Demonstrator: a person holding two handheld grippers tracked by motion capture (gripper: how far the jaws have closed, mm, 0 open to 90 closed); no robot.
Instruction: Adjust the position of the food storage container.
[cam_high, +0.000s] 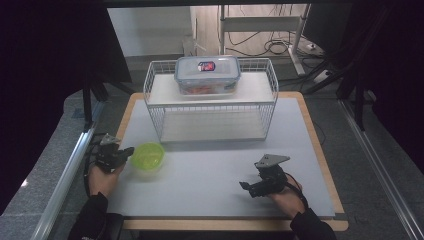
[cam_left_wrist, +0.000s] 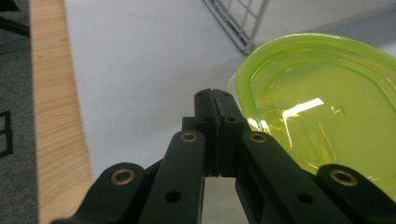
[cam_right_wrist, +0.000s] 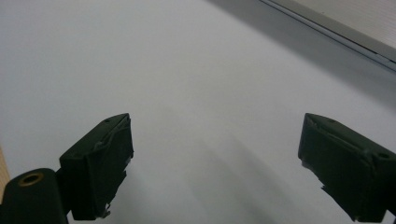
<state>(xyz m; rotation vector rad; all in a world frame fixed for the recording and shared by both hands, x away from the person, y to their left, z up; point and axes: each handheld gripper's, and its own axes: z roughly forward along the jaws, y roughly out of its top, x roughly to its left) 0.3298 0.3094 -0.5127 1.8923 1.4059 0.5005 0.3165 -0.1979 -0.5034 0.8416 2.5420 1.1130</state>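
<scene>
1. Resting on the grey mat (cam_high: 210, 170), near its left edge: green bowl (cam_high: 148, 156).
2. Left gripper (cam_left_wrist: 213, 100) closed tight, empty, just beside the bowl's rim.
3. Right gripper (cam_right_wrist: 215, 163) spread wide, empty, well apart.
4. Risk: closed tips nudging the light bowl, sliding it towards the wire rack (cam_high: 210, 107).
5. Dim room, cables behind.

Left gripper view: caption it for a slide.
Shut left gripper beside the rim of a green bowl on the white table.

The bowl (cam_high: 148, 155) is translucent lime green. The mat (cam_high: 210, 165) is pale grey, the table (cam_high: 323, 155) edge light wood, the wire rack (cam_high: 210, 95) white, and both grippers' jaws black.
</scene>
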